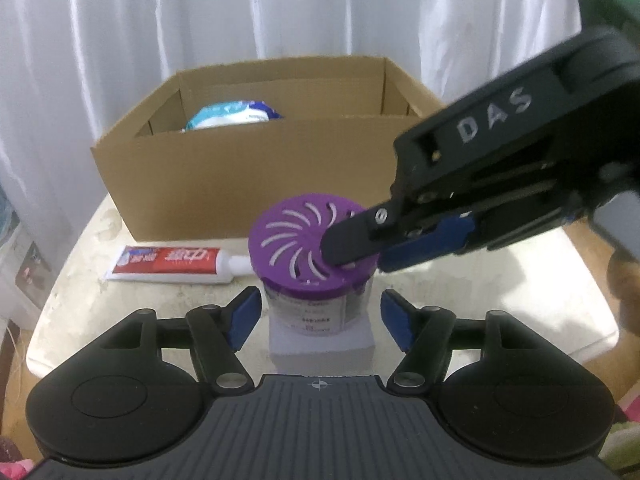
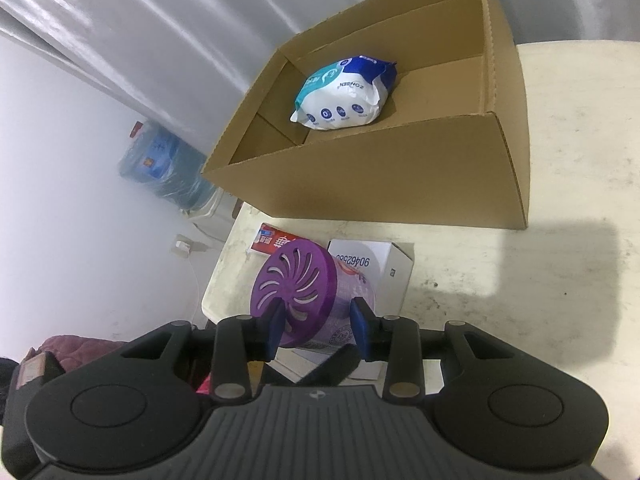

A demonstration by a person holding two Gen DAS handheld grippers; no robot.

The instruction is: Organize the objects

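A clear jar with a slotted purple lid (image 1: 296,240) (image 2: 296,276) stands on a small white box (image 1: 320,348) (image 2: 384,264) near the table's front edge. My left gripper (image 1: 320,320) is open, one blue pad on each side of the jar's lower body, with a gap on both sides. My right gripper (image 1: 360,258) (image 2: 318,322) reaches in from the right and is shut on the rim of the lid, one finger lying over the lid's top. A red and white toothpaste tube (image 1: 168,264) (image 2: 276,240) lies on the table to the jar's left.
An open cardboard box (image 1: 240,176) (image 2: 400,176) stands behind the jar, with a white and blue wipes pack (image 1: 236,114) (image 2: 344,92) inside. The cream table (image 1: 500,300) (image 2: 520,300) stretches to the right. White curtains hang behind. A blue water bottle (image 2: 160,164) stands on the floor.
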